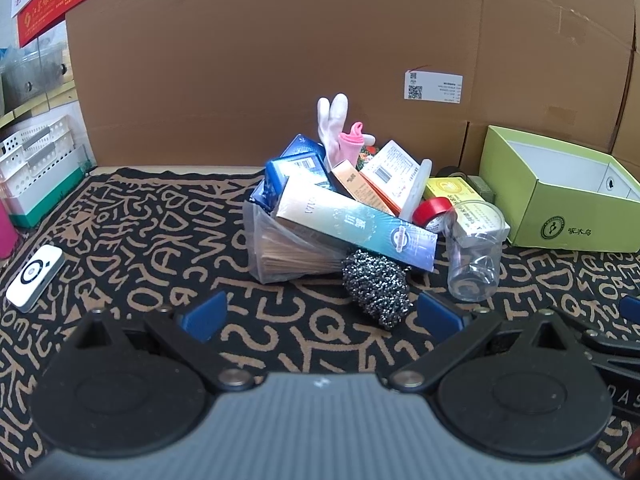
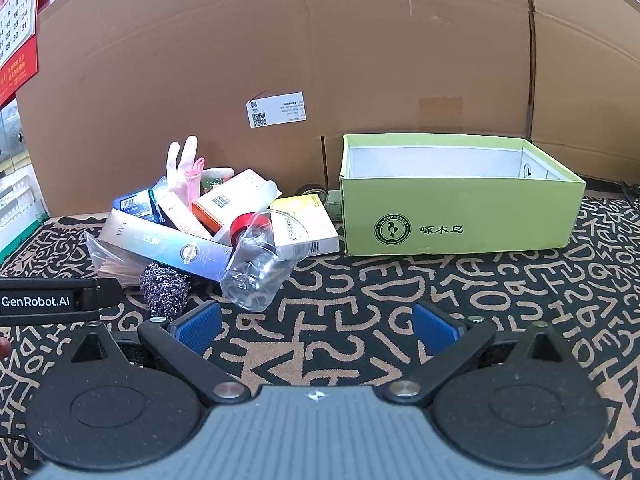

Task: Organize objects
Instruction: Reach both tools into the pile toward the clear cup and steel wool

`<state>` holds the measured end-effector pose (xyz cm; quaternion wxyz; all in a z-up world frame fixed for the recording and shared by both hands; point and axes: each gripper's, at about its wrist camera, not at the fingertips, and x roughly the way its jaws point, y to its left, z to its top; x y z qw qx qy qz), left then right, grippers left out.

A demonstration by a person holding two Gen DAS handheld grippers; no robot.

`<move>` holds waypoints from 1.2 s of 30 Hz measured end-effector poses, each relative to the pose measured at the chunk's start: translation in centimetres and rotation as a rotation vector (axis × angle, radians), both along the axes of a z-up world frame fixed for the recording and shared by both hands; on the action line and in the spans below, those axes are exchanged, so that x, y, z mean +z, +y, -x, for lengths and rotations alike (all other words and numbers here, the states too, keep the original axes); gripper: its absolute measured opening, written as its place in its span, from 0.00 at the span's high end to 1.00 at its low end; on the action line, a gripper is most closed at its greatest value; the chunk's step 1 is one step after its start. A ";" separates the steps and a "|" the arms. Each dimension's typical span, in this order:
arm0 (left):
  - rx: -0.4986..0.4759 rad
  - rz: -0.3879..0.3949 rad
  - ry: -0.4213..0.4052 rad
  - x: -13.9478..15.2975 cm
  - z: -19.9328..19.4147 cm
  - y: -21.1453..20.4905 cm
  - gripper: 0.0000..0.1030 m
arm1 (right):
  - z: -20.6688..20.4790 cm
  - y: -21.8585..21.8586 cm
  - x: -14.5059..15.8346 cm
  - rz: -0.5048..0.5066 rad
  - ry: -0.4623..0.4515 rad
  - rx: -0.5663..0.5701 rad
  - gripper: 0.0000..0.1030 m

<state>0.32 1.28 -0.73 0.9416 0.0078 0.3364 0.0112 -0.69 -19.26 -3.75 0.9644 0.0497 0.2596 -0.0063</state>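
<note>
Nearest the cameras, the left gripper [image 1: 320, 314] and the right gripper [image 2: 316, 326] both hover over the patterned mat [image 2: 440, 300] with their blue pads spread wide and nothing between them. Just beyond the left gripper lies a steel wool scourer [image 1: 374, 284], touching a bag of wooden sticks [image 1: 280, 252]. A long teal box [image 1: 356, 226] rests across that bag. Beside it a clear plastic jar [image 2: 260, 268] lies tipped on its side, leaning against a white and yellow box [image 2: 308, 224]. A red tape roll [image 1: 434, 212] sits behind the jar. Further back the pile holds an orange box [image 1: 384, 180], a blue box [image 1: 296, 172] and a white glove [image 1: 334, 120]. To the right of the pile stands an open green shoebox [image 2: 460, 216], seemingly empty. A cardboard wall [image 2: 360, 60] closes the back.
</note>
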 end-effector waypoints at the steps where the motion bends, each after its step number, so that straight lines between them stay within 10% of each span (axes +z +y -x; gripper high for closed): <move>1: 0.000 0.000 0.001 -0.1 -0.1 0.1 0.00 | -0.1 0.0 0.0 0.000 0.003 0.001 0.00; 36: -0.064 0.143 0.014 -1.7 -4.1 4.7 0.00 | -5.6 1.3 -2.5 -0.041 0.068 0.103 0.00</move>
